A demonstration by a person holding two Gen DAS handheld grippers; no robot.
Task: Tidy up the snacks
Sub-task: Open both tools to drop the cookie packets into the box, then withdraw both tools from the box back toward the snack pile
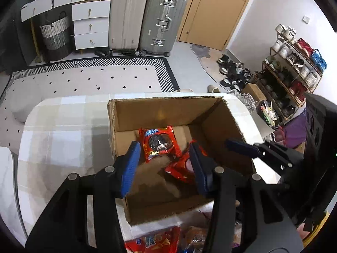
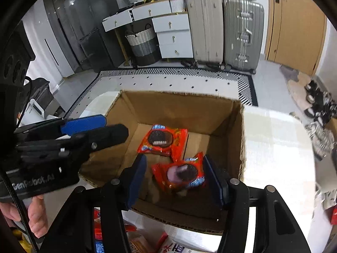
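Observation:
An open cardboard box [image 1: 160, 109] [image 2: 185, 105] stands on the table. One red Oreo cookie pack [image 1: 159, 142] [image 2: 163, 140] lies flat on the box floor. A second red Oreo pack [image 1: 179, 168] [image 2: 181, 172] is blurred and sits lower in the box, between my right gripper's open fingers and apart from both pads. My left gripper [image 1: 164, 166] is open and empty above the box's near left part. My right gripper [image 2: 177, 179] is open over the box; it also shows in the left wrist view [image 1: 242, 147].
More snack packs lie on the table in front of the box [image 1: 153, 240] [image 2: 147, 242]. The table [image 1: 63, 130] has a pale checked cloth. Beyond it are a patterned rug [image 1: 88, 78], suitcases [image 1: 145, 19], drawers and a shoe rack [image 1: 292, 67].

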